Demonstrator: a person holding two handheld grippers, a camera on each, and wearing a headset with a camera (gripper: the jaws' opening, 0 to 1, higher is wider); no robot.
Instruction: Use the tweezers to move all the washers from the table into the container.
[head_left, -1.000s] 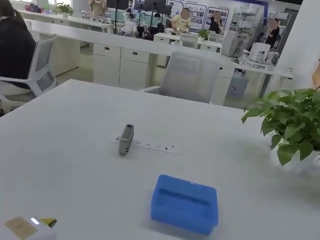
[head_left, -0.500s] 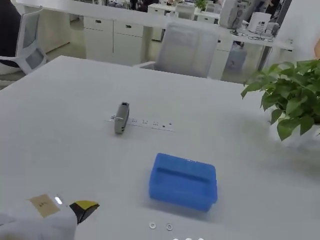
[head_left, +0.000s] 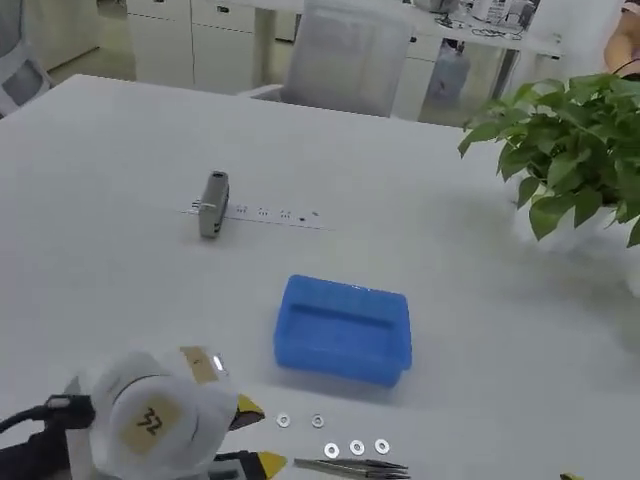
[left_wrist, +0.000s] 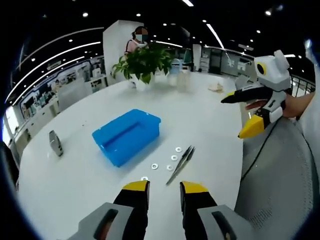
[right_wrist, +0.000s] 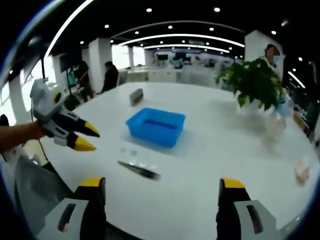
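Desk with nothing yet grasped. The left gripper stood with its jaws a little apart and empty, just short of the tweezers. The right gripper was spread wide and empty.

I judged the risks as follows:
- The blue container, probably light, could be shoved by a careless jaw.
- The tweezers, lying flat near the desk's front edge, could skid when pinched and sweep the washers beside them.
- The washers, thin and flat, could then slide off that edge.

I counted one plant, one container with no washer seen inside, two grippers, one pair of tweezers and five washers. All five lay on the desk between the container and the tweezers.
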